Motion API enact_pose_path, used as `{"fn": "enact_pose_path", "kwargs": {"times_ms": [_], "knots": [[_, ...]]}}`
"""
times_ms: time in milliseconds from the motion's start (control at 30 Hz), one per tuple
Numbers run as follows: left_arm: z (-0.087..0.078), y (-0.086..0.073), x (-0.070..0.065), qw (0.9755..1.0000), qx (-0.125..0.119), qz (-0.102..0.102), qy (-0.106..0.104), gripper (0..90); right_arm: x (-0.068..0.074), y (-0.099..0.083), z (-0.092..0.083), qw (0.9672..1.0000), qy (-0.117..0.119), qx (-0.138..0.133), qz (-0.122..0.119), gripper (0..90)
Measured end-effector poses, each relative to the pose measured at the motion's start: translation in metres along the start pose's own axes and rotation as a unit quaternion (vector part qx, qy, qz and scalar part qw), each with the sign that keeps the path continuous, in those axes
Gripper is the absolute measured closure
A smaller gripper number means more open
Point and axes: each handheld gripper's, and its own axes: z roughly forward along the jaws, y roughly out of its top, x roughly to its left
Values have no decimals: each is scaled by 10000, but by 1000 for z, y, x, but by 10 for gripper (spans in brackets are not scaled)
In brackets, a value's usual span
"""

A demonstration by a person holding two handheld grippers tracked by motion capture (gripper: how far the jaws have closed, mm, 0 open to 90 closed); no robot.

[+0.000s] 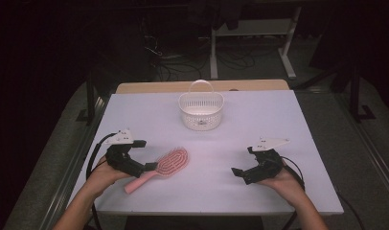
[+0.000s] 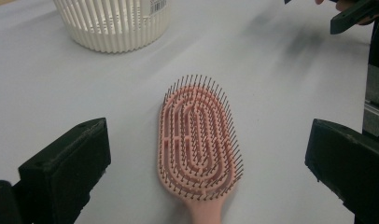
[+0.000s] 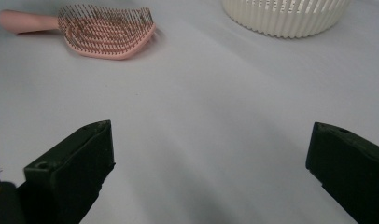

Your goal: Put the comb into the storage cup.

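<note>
My white table [image 1: 279,191] spreads wide under both hands, with the white slatted basket [image 1: 200,111] standing toward its far edge, well apart from my tools. My left gripper [image 1: 135,155] hovers just at the handle end of the pink hairbrush [image 1: 164,166], jaws spread wide on either side of it, pinching nothing. My right gripper [image 1: 245,165] waits off to the right over bare table, jaws also spread and empty. To do the pickup well, I judge I should lower the left jaws squarely around the narrow handle, not the bristled head, and close firmly so the brush cannot swivel. The brush lies flat, bristles up, its oval slotted head pointing toward the basket, dark pins in curved rows.
</note>
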Motion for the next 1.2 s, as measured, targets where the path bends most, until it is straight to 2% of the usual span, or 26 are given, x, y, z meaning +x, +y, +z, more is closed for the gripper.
{"fn": "enact_pose_path", "kwargs": {"times_ms": [733, 1200], "knots": [[4, -6, -1, 9991, 395, 50, 140, 3, 0, 0, 0, 10000, -1, -9, -1, 6], [7, -7, -3, 9965, 797, 123, 217, 6, 0, 0, -1, 10000, 0, -13, -2, 6]]}}
